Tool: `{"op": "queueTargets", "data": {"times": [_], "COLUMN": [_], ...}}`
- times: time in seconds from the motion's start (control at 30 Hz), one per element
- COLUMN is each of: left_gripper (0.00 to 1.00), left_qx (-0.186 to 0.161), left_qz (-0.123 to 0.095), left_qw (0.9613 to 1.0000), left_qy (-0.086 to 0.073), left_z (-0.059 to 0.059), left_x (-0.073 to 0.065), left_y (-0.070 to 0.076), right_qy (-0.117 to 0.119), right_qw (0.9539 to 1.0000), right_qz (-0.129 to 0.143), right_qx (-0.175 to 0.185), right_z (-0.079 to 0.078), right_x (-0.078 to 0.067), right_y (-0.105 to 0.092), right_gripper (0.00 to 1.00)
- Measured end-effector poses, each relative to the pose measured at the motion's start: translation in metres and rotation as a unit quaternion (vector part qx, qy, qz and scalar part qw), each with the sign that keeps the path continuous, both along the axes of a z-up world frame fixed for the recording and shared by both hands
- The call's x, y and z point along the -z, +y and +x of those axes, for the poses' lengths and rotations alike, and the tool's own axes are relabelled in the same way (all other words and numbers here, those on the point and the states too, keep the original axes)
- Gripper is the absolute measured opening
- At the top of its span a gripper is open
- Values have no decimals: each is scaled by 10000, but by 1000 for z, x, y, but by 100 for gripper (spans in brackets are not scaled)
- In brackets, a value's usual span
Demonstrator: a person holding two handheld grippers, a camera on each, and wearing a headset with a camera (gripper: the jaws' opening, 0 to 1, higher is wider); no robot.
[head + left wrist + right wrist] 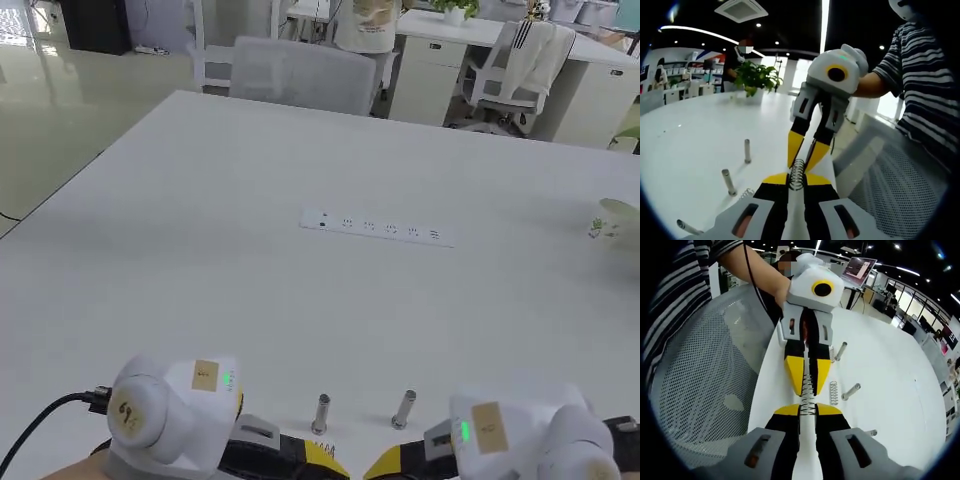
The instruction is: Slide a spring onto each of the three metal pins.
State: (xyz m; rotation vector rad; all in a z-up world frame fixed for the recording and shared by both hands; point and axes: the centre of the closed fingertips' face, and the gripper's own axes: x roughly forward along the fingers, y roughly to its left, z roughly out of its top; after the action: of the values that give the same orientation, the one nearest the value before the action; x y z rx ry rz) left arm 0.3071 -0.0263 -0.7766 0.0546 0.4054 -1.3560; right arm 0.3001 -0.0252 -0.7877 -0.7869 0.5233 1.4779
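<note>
Your left gripper (pixel 796 176) and right gripper (pixel 808 410) meet nose to nose right over the near table edge (pixel 759 390), jaws pointing at each other. Both sets of fingers are drawn almost together, with only a narrow slit between the yellow pads. One spring (pixel 808 392) runs through both slits, so each of your grippers pinches an end of it. The spring hangs in line with the jaws, just inside that edge and off the tabletop.

A second spring (pixel 833 390) lies loose on the table a little further in from the edge, just beside the middle pin (pixel 851 391). Another pin (pixel 840 351) stands near it, about as far from the edge, and in the head view these two stand upright side by side. The third pin (pixel 870 432) sits further in from the edge; you cannot tell from here whether it stands or lies. The power strip (pixel 375 227) rests well away from the edge, mid-table. A mesh chair (pixel 705 380) sits on the outer side of the edge, by your striped sleeve (pixel 682 275)
</note>
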Motion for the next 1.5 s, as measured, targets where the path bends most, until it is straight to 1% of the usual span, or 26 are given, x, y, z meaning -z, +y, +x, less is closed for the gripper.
{"op": "queueTargets", "data": {"times": [0.2,0.53,0.63,0.73,0.8,0.93,0.97,1.1,1.23,1.43,1.5], "left_gripper": [3,2,2,2,2,2,2,2,3,3,3], "left_qx": [59,115,122,141,143,176,190,200,211,173,176], "left_qz": [3,24,22,42,34,53,50,60,78,65,105], "left_qw": [10000,9999,9999,9999,9999,9998,9998,9998,9997,9998,9998], "left_qy": [15,42,49,60,66,50,68,59,56,59,40], "left_z": [-2,-4,-4,-5,-5,-6,-7,-7,-8,-6,-6], "left_x": [0,0,0,0,0,1,1,1,1,1,2], "left_y": [-1,0,0,1,1,1,0,-1,0,1,1], "right_qy": [95,134,120,177,204,249,271,278,261,82,24], "right_qw": [9999,9999,9999,9998,9997,9996,9996,9996,9996,9999,9999], "right_qz": [35,60,-17,-57,-53,38,65,48,61,56,91], "right_qx": [34,21,25,83,110,106,85,60,19,-53,-88], "right_z": [-2,-3,-2,-1,-1,-4,-5,-6,-7,-5,-4], "right_x": [0,1,2,4,5,3,3,4,4,-1,-5], "right_y": [1,1,-3,-8,-10,-8,-7,-6,-6,-6,-6], "right_gripper": [8,9,9,10,10,9,9,8,8,8,8]}}
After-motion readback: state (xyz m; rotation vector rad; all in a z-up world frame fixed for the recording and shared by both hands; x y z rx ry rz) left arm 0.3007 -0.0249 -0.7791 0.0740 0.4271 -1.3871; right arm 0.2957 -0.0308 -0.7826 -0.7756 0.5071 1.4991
